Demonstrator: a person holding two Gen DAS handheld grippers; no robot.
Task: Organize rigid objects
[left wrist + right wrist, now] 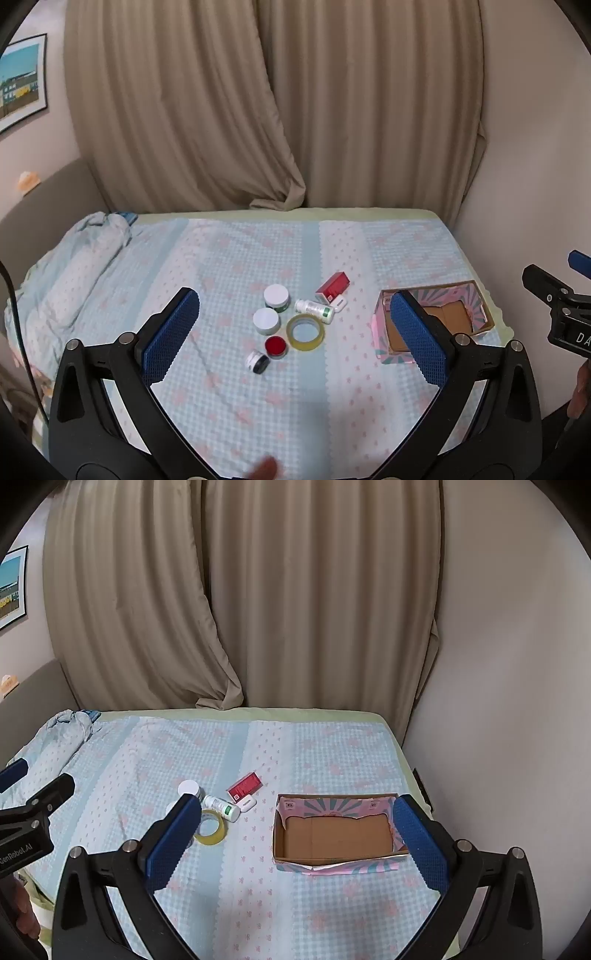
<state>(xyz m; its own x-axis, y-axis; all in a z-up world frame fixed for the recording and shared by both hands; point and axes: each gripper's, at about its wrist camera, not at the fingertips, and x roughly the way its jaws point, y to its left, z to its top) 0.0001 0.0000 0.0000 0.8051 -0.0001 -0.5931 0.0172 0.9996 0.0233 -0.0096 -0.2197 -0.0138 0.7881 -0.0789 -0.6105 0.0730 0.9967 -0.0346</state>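
A cluster of small objects lies on the bed: a red box [333,283], a white pill bottle [314,310] on its side, a tape roll [305,332], two white-lidded jars [276,297] [266,320], a red-lidded jar [276,347], a small black-and-white jar [258,362] and a small white item [340,304]. An open, empty cardboard box [338,834] with pink-teal sides sits to their right. My left gripper [295,332] is open above the cluster, holding nothing. My right gripper [295,834] is open and empty, hovering before the cardboard box [436,325].
The bed [258,904] has a blue-and-pink checked cover. A bunched blanket [74,280] lies at its left. Beige curtains [277,103] hang behind, and a wall [498,701] borders the bed's right edge. A framed picture [22,81] hangs at the left.
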